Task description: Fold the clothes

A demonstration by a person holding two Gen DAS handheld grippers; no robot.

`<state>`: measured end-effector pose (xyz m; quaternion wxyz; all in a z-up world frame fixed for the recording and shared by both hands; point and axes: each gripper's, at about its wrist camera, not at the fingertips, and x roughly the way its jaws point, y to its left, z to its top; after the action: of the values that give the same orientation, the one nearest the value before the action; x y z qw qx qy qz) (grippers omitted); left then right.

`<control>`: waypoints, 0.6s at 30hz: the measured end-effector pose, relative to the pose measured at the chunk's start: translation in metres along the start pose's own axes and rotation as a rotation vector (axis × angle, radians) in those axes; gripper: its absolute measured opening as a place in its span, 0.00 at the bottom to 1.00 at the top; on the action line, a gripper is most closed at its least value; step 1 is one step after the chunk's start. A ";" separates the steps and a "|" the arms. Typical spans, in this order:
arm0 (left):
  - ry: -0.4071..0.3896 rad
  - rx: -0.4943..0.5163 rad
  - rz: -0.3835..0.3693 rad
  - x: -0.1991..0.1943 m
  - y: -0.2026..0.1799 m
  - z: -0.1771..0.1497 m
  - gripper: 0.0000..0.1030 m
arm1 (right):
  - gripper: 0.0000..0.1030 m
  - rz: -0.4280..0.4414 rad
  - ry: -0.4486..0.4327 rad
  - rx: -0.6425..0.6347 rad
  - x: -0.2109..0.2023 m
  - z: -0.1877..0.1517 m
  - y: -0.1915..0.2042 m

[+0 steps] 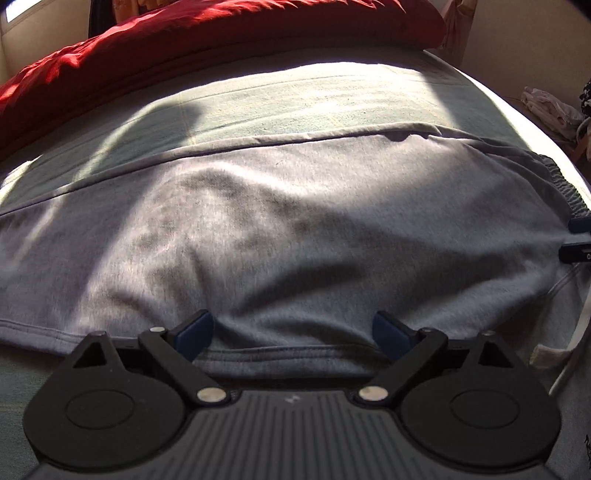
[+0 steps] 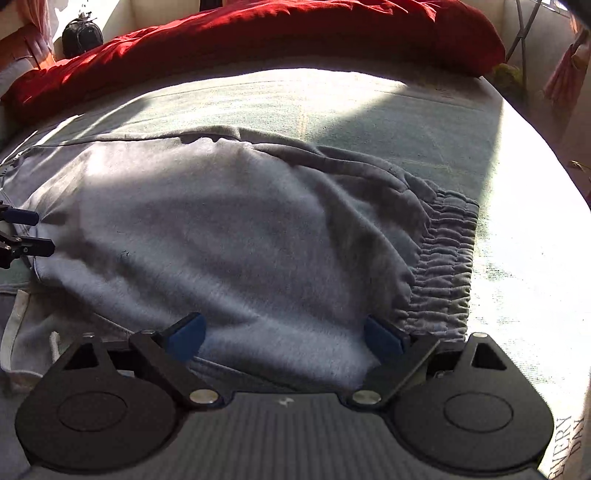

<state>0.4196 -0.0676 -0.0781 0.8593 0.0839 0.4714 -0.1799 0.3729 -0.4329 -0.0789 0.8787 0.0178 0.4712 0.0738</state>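
A grey fleece garment (image 1: 295, 229) lies spread on a pale green bed sheet (image 1: 295, 99), partly in sunlight. Its gathered elastic waistband (image 2: 447, 258) is at the right end. My left gripper (image 1: 293, 334) is open, low over the near hem, with cloth lying between its blue pads. My right gripper (image 2: 284, 336) is also open, at the garment's (image 2: 221, 240) near edge just left of the waistband. Each gripper shows at the edge of the other's view: the right gripper (image 1: 578, 240) and the left gripper (image 2: 27, 230), both with fingers apart.
A red duvet (image 1: 221, 33) is bunched along the far side of the bed. A dark backpack (image 2: 81, 35) sits beyond it at the left. Pale clothes (image 1: 550, 107) are piled off the bed's right side. A white cord (image 2: 14, 332) lies at the near left.
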 end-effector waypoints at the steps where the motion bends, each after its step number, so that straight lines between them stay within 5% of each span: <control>1: -0.012 0.001 0.001 -0.004 -0.001 0.001 0.90 | 0.93 0.006 -0.004 0.014 -0.003 0.002 0.002; 6: -0.046 0.050 -0.041 -0.007 -0.022 0.008 0.90 | 0.93 0.078 -0.046 -0.048 -0.006 0.015 0.042; 10: -0.002 0.069 0.009 0.008 -0.021 -0.005 0.90 | 0.93 0.090 -0.013 -0.127 0.009 0.014 0.073; 18: -0.065 -0.152 -0.012 -0.031 0.036 -0.010 0.90 | 0.93 0.077 -0.011 -0.059 -0.001 0.003 0.051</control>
<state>0.4101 -0.0244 -0.0583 0.8770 0.0095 0.4559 -0.1515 0.3689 -0.3828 -0.0712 0.8779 0.0104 0.4631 0.1212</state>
